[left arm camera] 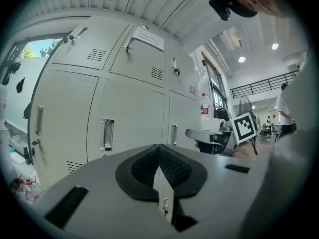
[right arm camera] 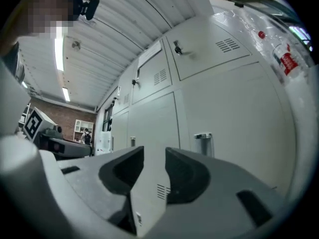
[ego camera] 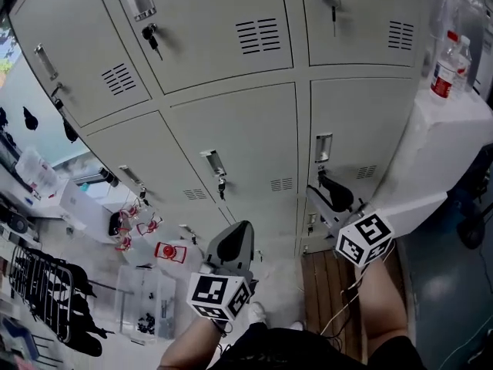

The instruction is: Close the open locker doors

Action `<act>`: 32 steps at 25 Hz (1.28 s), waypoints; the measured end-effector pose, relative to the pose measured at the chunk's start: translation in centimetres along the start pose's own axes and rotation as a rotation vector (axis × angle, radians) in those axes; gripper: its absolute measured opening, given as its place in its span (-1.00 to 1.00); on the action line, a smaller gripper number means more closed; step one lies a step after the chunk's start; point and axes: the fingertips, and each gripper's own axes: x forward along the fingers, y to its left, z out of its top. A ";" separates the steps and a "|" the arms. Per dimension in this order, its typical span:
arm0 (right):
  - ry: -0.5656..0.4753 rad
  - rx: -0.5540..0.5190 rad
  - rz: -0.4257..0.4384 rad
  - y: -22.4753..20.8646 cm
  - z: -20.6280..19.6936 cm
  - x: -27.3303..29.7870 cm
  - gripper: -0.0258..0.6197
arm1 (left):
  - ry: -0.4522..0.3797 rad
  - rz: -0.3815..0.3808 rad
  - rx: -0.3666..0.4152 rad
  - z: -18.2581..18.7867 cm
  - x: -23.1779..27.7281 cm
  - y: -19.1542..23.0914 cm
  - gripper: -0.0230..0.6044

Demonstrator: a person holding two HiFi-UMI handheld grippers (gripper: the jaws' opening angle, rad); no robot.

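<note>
A bank of grey lockers (ego camera: 246, 145) fills the wall, and the person stands facing it with both grippers held level towards its lower doors. Every locker door (ego camera: 254, 141) that shows fully looks flush with its frame. At the bank's left end the doors run out of the picture, so I cannot tell whether one there stands ajar.

The left gripper (ego camera: 240, 228) points at the bottom row near the middle of the bank. Its jaws are pressed together with nothing between them, and its marker cube (ego camera: 218, 295) hides the wrist. The right gripper (ego camera: 323, 182) is close to the right-hand column, just below a recessed handle (ego camera: 323, 146). Its jaws stand apart with nothing between them, and only door panel shows through the gap. From above, its tips are dark against the door and hard to separate.

Keys (ego camera: 152, 35) hang from locks in the top row. Right of the bank, bottles (ego camera: 444, 72) with red labels stand on a white cabinet (ego camera: 439, 145), partly cut off by the frame. Left of the bank there is floor clutter, including a dark wire rack (ego camera: 46, 299) and a clear bin (ego camera: 146, 303), too distorted to sort out.
</note>
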 end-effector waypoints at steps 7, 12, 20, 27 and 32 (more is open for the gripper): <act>-0.035 -0.009 0.093 6.0 0.3 -2.0 -0.92 | 0.024 0.093 -0.025 -1.6 -5.1 -0.1 -0.92; -0.008 -0.037 0.151 11.1 -0.7 -1.6 -0.92 | 0.026 0.151 -0.042 -2.5 -8.9 1.5 -0.92; 0.036 0.001 0.164 20.3 -2.6 -0.1 -0.92 | 0.012 0.193 -0.053 -2.8 -17.6 6.5 -0.92; 0.057 0.011 0.093 31.5 -3.6 -1.1 -0.92 | -0.003 0.165 -0.048 -3.2 -27.9 12.0 -0.92; 0.069 -0.015 0.010 37.6 -3.4 -3.5 -0.92 | -0.017 0.086 -0.054 -3.2 -33.4 13.7 -0.92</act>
